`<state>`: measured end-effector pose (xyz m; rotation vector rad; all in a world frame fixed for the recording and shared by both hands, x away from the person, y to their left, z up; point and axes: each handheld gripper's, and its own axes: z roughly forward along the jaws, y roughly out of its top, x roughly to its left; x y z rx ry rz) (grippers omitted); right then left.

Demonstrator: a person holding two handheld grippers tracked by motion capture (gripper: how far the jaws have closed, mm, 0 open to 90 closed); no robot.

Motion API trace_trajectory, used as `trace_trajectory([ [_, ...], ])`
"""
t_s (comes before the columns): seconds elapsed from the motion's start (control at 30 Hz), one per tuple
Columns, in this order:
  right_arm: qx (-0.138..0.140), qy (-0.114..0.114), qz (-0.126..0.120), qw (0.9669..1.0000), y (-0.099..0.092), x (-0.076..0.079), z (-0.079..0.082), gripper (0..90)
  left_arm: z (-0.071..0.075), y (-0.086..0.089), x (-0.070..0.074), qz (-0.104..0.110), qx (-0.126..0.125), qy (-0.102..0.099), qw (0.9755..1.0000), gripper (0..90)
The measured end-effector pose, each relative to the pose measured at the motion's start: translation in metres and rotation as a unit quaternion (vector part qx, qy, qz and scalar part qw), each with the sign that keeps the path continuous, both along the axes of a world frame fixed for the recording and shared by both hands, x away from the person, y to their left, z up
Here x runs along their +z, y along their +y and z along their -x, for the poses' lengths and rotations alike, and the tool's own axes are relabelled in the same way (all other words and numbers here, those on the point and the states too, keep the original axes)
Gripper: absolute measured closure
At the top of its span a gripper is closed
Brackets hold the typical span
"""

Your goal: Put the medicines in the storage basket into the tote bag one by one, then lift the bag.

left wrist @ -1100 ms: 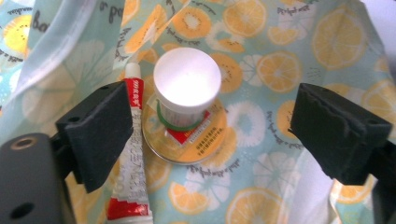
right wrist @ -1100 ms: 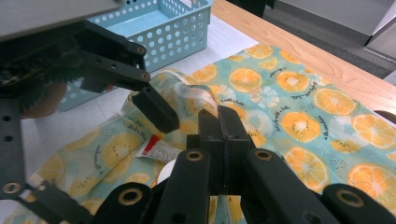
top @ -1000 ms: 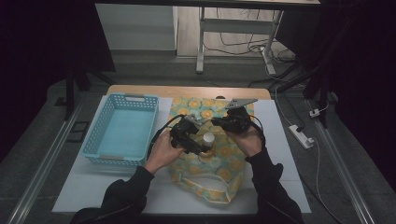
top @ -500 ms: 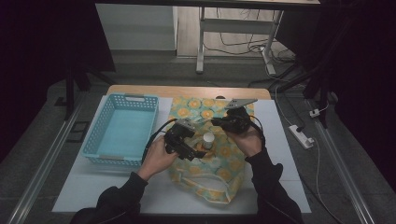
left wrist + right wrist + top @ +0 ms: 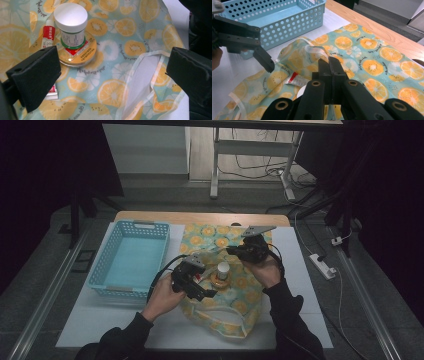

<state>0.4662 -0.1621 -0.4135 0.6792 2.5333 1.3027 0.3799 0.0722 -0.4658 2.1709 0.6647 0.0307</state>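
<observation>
Left gripper view has the left gripper [image 5: 110, 72] with its jaws standing wide apart and nothing between them; they have just been opening. Beyond its left-hand finger [image 5: 35, 77], and touching nothing of it, a white-capped jar [image 5: 72, 25] stands upright on a flat round orange tin [image 5: 77, 53], both resting on the orange-slice bag [image 5: 120, 35]. A small red-and-white tube [image 5: 48, 33] lies just beside the tin, partly hidden behind that same finger. Between the two fingers the bag's pale ribbon handle [image 5: 147, 72] loops loosely across the cloth.

From the high view, the left gripper [image 5: 196, 285] sits just short of the jar [image 5: 223, 268], near the basket side of the bag [image 5: 215, 237]. The right gripper [image 5: 240, 251] is on the far side of the jar, jaws closed together. In the right gripper view its fingers [image 5: 329, 67] are pressed shut over the bag's fabric; whether cloth is pinched there I cannot tell. A blue basket [image 5: 131, 260] stands well off to the left gripper's outer side.
</observation>
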Motion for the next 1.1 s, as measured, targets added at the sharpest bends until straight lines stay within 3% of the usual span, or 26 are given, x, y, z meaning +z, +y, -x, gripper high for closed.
trace_trajectory([
  [0.17, 0.000, -0.001, 0.002, 1.0000, 0.000, 0.000, 0.000, 90.0, 0.008, 0.003, -0.004, 0.000, 0.008, -0.006, 1.0000, 0.0],
  [0.63, 0.000, 0.000, 0.002, 1.0000, -0.001, 0.000, 0.000, 90.0, 0.017, 0.004, -0.023, -0.020, 0.007, 0.009, 0.9997, 0.0],
  [1.1, 0.000, 0.001, 0.004, 1.0000, 0.000, -0.001, 0.001, 90.0, 0.020, -0.011, -0.048, -0.061, 0.000, 0.017, 0.9980, 0.0],
])
